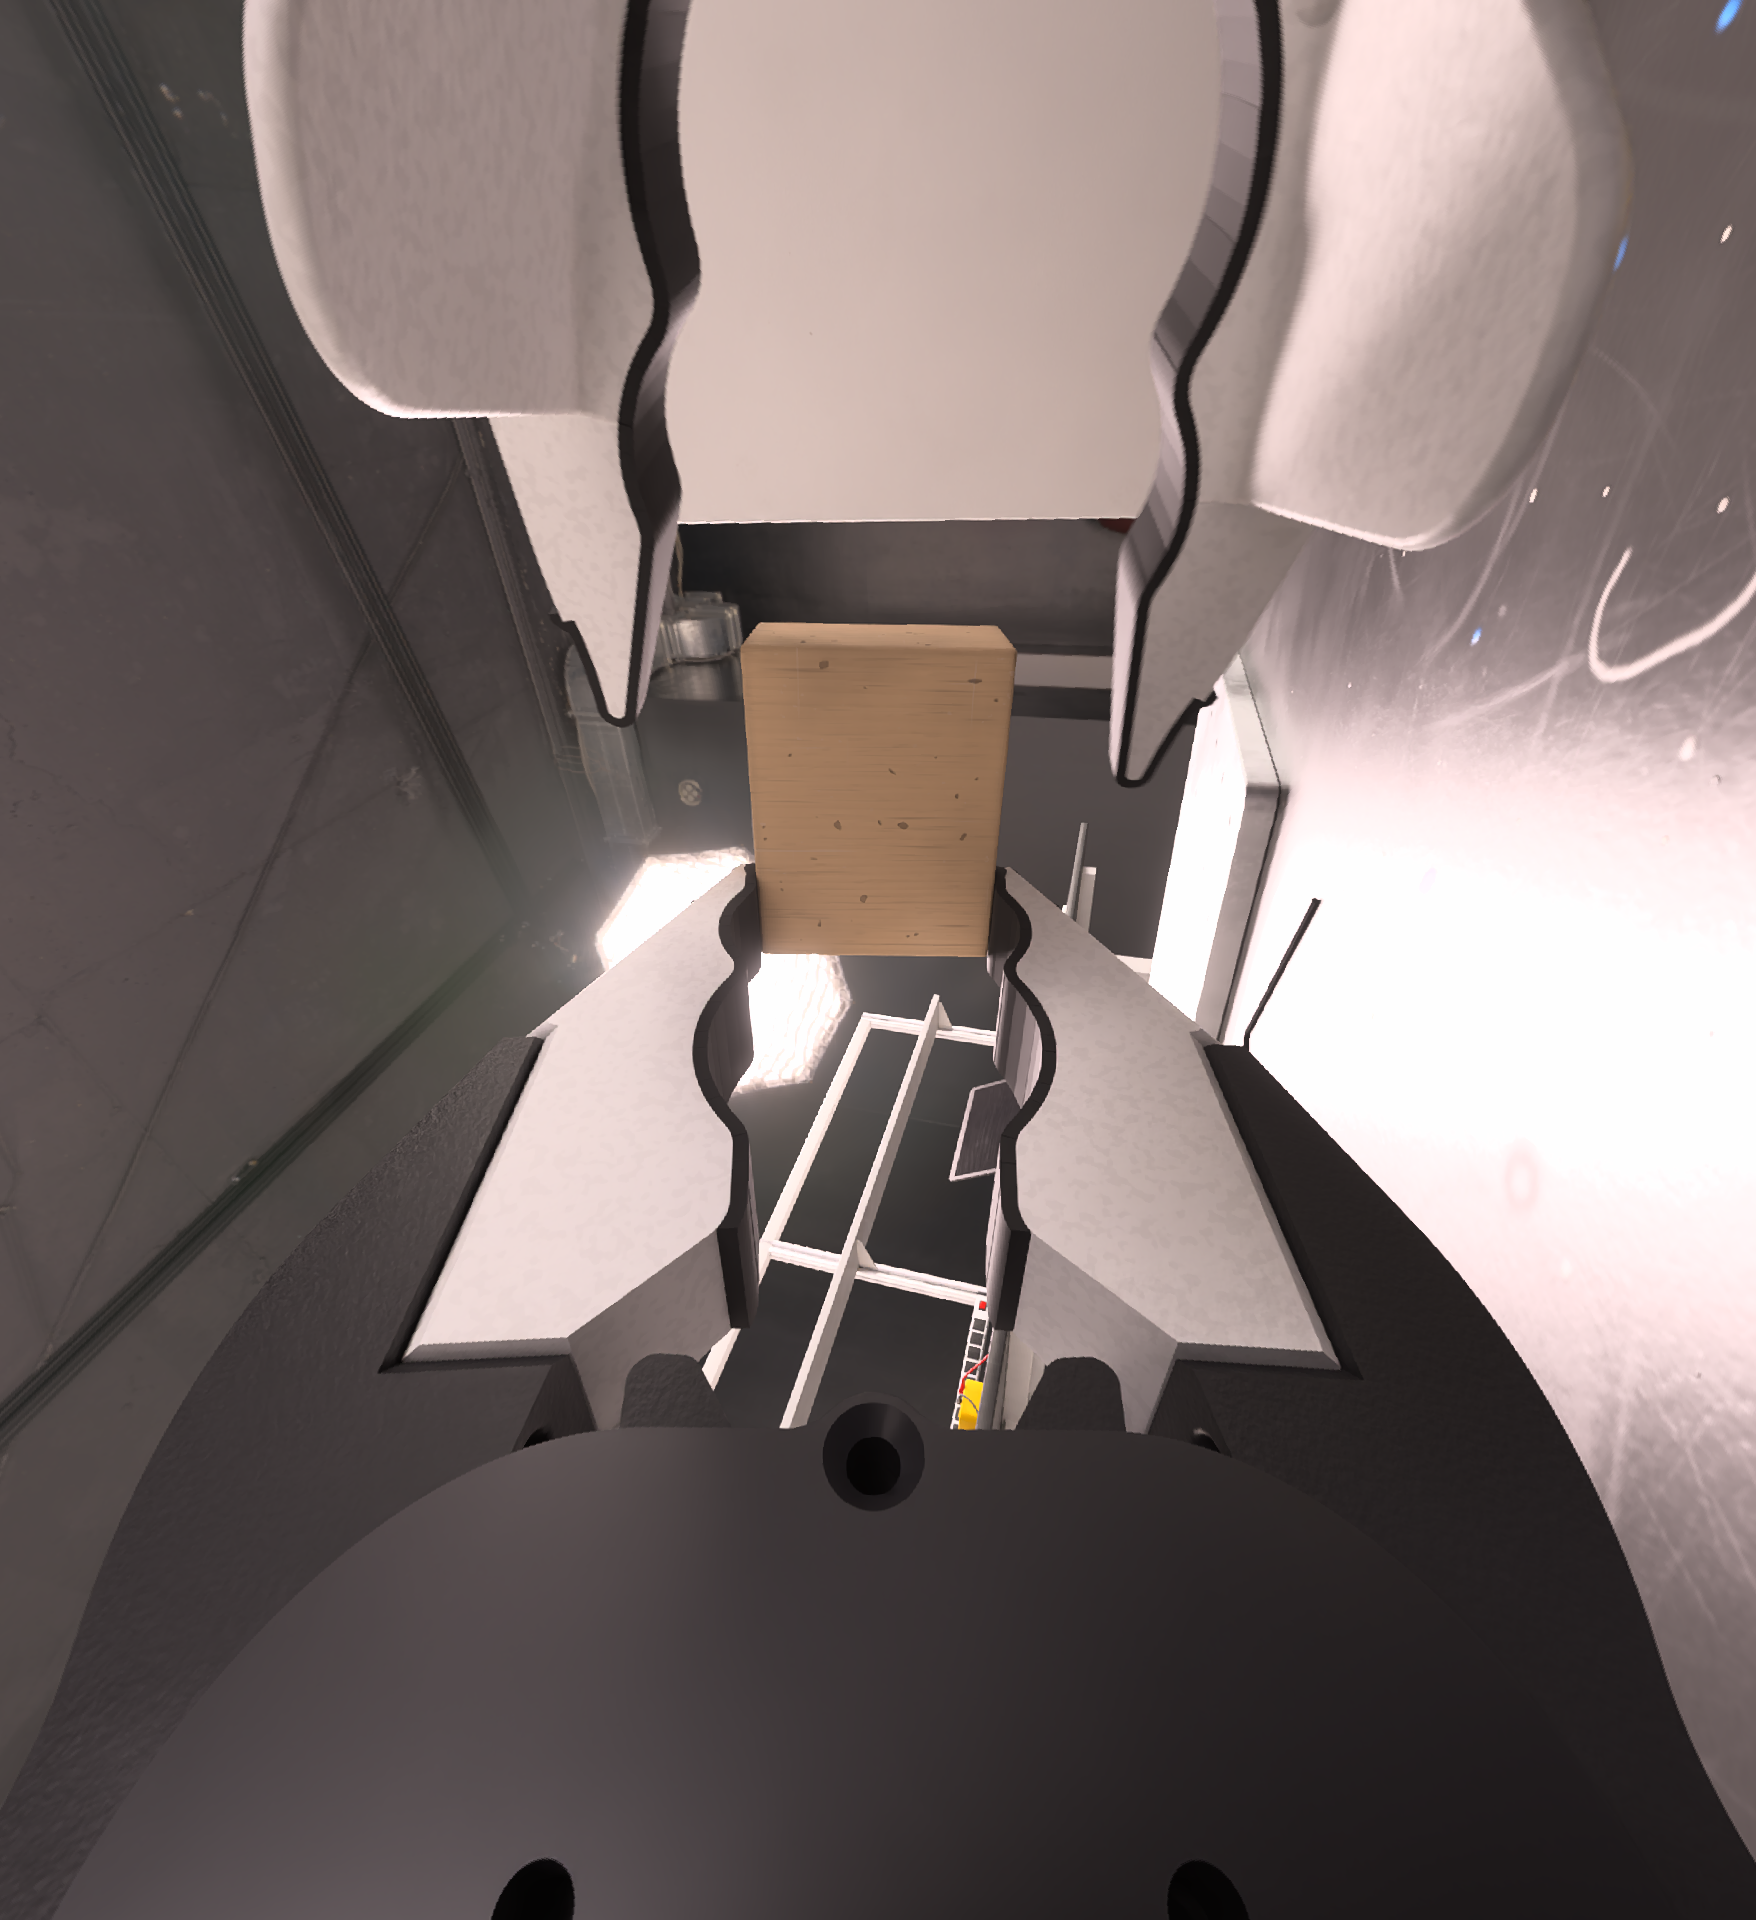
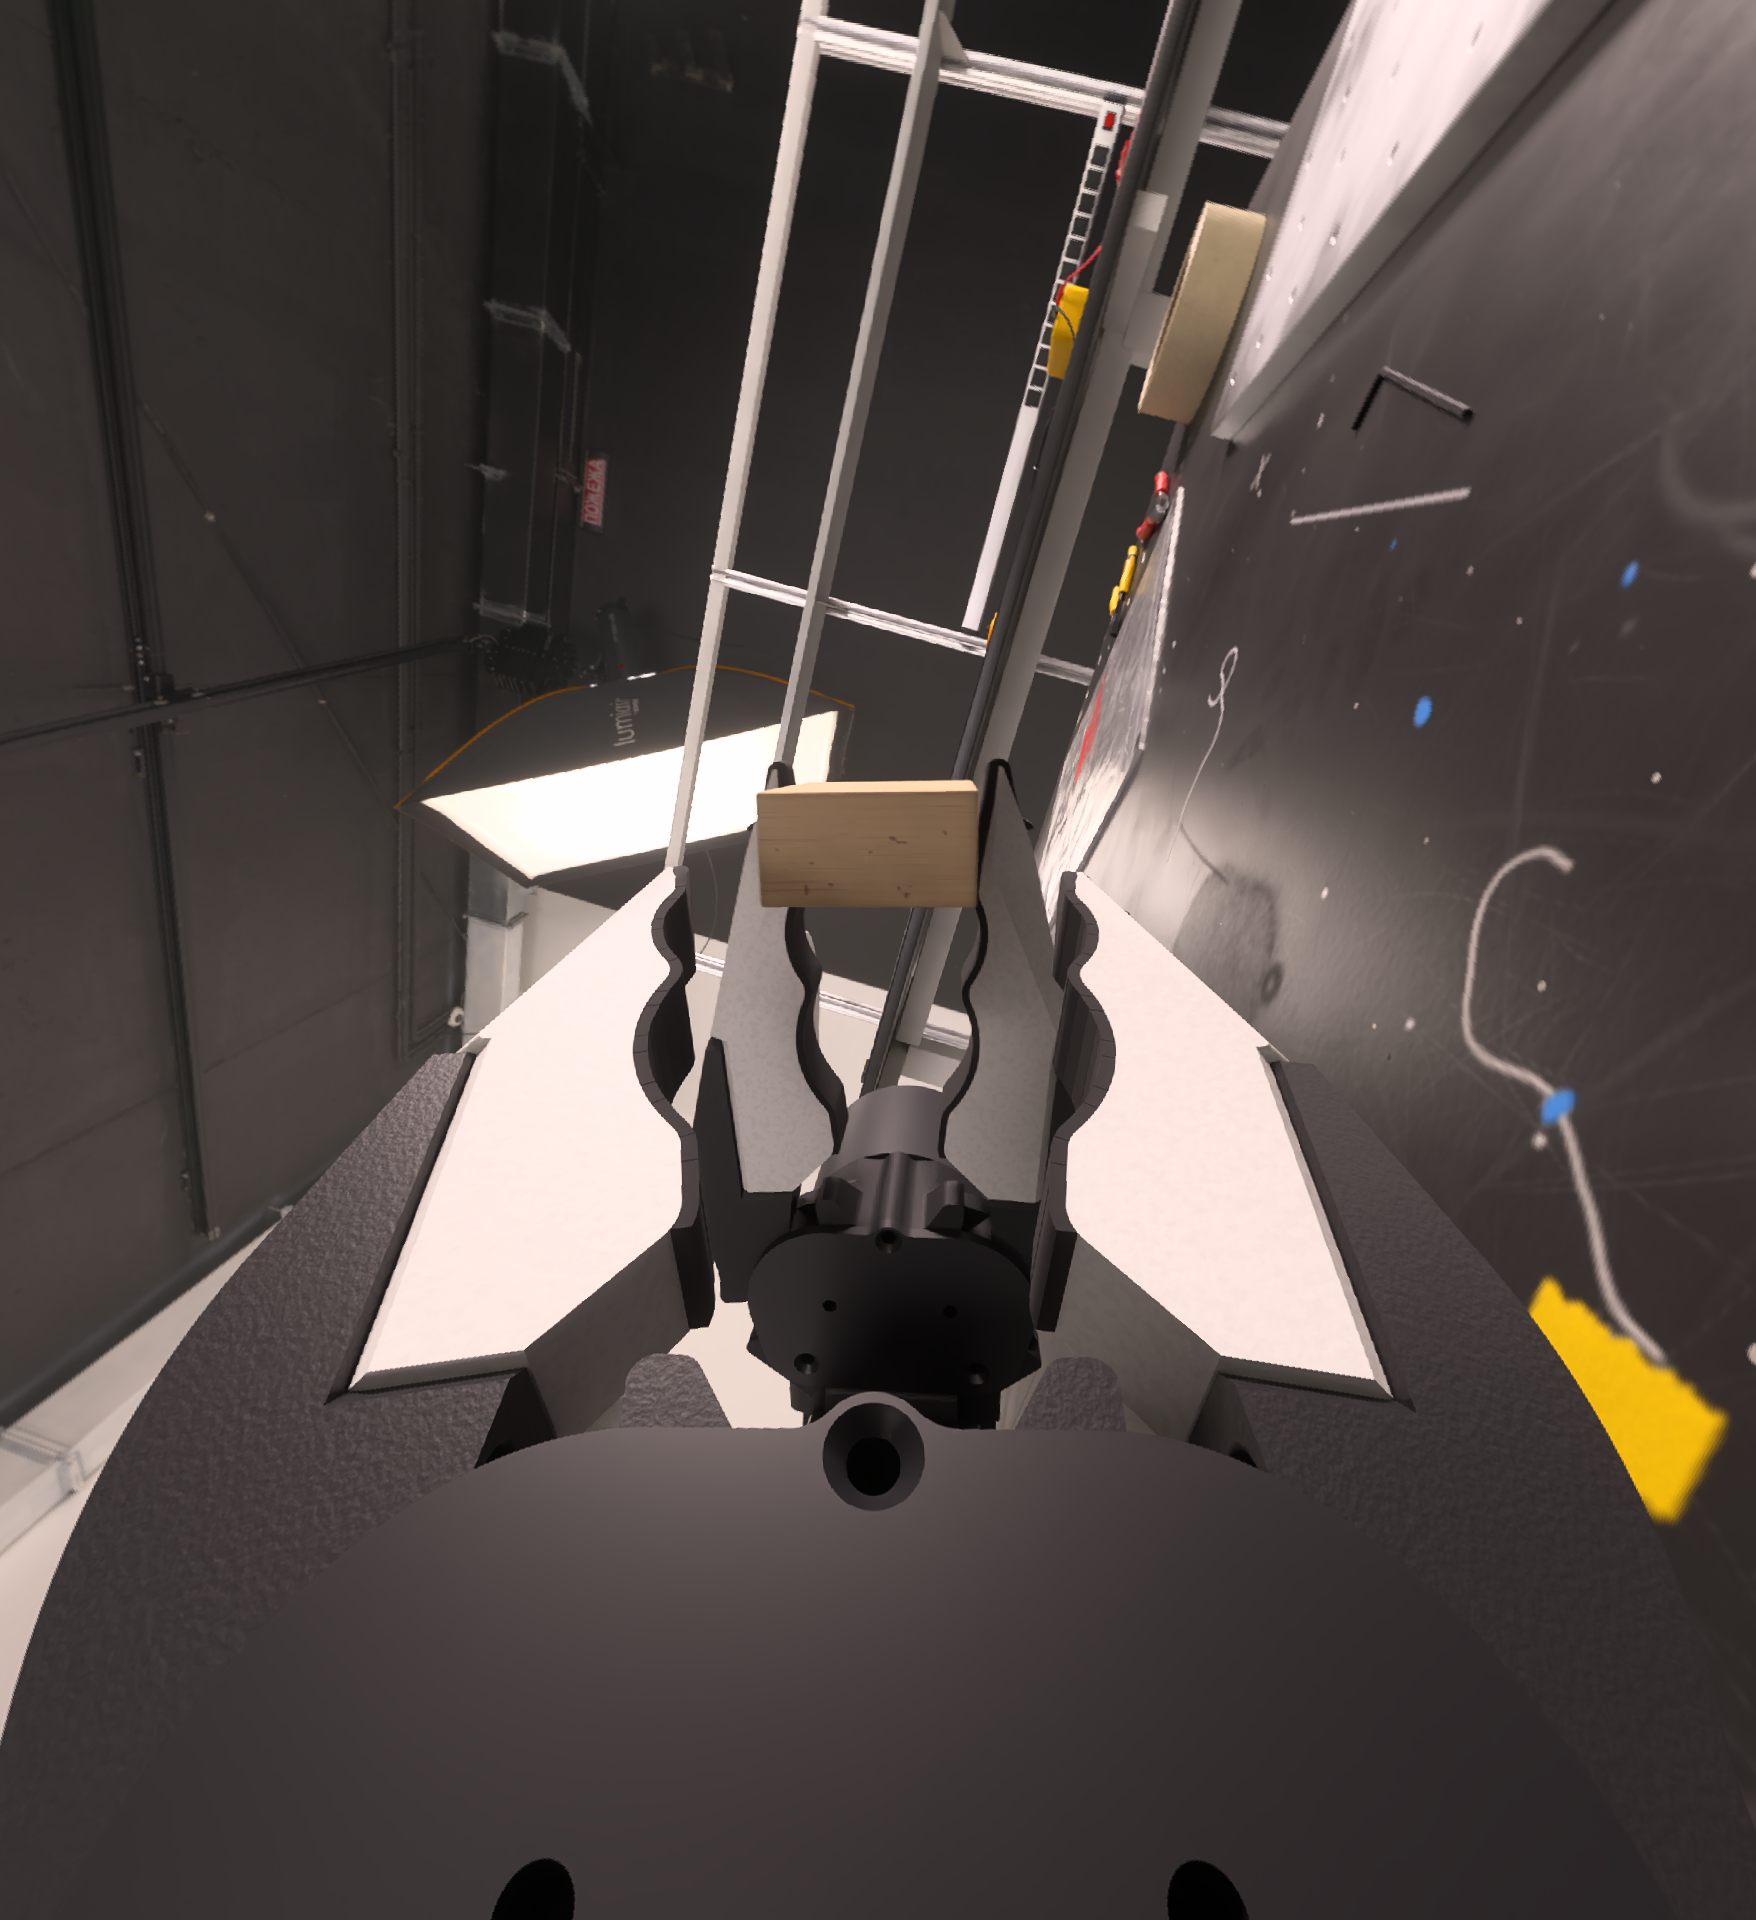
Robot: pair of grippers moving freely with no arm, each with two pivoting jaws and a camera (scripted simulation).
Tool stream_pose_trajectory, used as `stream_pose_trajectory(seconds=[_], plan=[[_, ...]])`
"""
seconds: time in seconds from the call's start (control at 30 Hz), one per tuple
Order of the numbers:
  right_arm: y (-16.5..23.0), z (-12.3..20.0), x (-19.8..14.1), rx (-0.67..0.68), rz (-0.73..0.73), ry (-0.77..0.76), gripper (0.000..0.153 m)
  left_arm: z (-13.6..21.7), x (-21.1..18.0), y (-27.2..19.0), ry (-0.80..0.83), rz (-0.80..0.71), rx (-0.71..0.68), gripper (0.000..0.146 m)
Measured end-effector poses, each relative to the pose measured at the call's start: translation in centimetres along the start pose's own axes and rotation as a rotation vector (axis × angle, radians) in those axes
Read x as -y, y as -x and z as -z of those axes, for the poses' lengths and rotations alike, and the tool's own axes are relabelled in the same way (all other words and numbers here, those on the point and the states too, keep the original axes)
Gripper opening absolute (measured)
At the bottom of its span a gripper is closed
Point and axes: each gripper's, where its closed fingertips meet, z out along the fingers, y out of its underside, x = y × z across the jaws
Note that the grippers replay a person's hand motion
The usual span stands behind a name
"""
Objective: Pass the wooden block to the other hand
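The wooden block [image 1: 879, 790] is a pale rectangular piece held in the air. My left gripper [image 1: 876, 883] is shut on its near end. My right gripper [image 1: 876, 743] comes in from the opposite side, open, with a fingertip on each side of the block's far end and a gap to both. In the right wrist view the block [image 2: 869, 844] sits between the left gripper's fingertips [image 2: 888, 774]. The right gripper [image 2: 874, 881] is open, with its wide-spread fingers [image 2: 583, 1091] outside the left gripper's fingers.
The dark scratched tabletop [image 2: 1476, 727] runs along the right side and shows bright with glare in the left wrist view [image 1: 1476, 987]. On it are a cream tape roll [image 2: 1201, 312] and a yellow patch [image 2: 1622, 1392]. A white frame [image 2: 801, 416] and a lit softbox [image 2: 625, 800] stand beyond.
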Motion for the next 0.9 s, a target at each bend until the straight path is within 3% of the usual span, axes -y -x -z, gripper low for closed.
stream_pose_trajectory(seconds=[0.23,0.37,0.43,0.47,0.53,0.6,0.7,0.77,0.9], plan=[[0.6,-0.3,0.0,0.003,0.049,0.030,0.065,0.2,0.6,0.0,-0.005,-0.032,0.015,0.043],[0.2,-0.2,-0.1,-0.019,0.079,0.062,0.045,0.4,0.9,0.0,-0.018,0.003,0.000,0.044],[0.3,0.0,0.1,-0.043,0.141,0.080,0.044,0.7,1.3,-0.1,-0.054,0.045,0.000,0.043],[0.3,0.1,0.2,-0.048,0.173,0.093,0.044,0.9,1.6,-0.2,-0.066,0.059,-0.005,0.046],[0.3,0.2,0.7,-0.077,0.257,0.113,0.044,1.8,2.5,-0.6,-0.104,0.082,-0.043,0.070],[0.5,0.6,1.3,-0.119,0.375,0.140,0.044,3.5,3.5,-0.3,-0.174,0.142,-0.085,0.081],[1.6,1.3,2.2,-0.141,0.558,0.198,0.044,7.1,5.0,1.3,-0.341,0.360,-0.234,0.084],[3.1,1.9,2.6,-0.112,0.704,0.253,0.044,8.4,5.0,2.7,-0.439,0.627,-0.418,0.085],[5.8,3.3,2.7,0.017,0.886,0.317,0.044,4.9,3.0,4.4,-0.514,1.226,-0.883,0.091]])
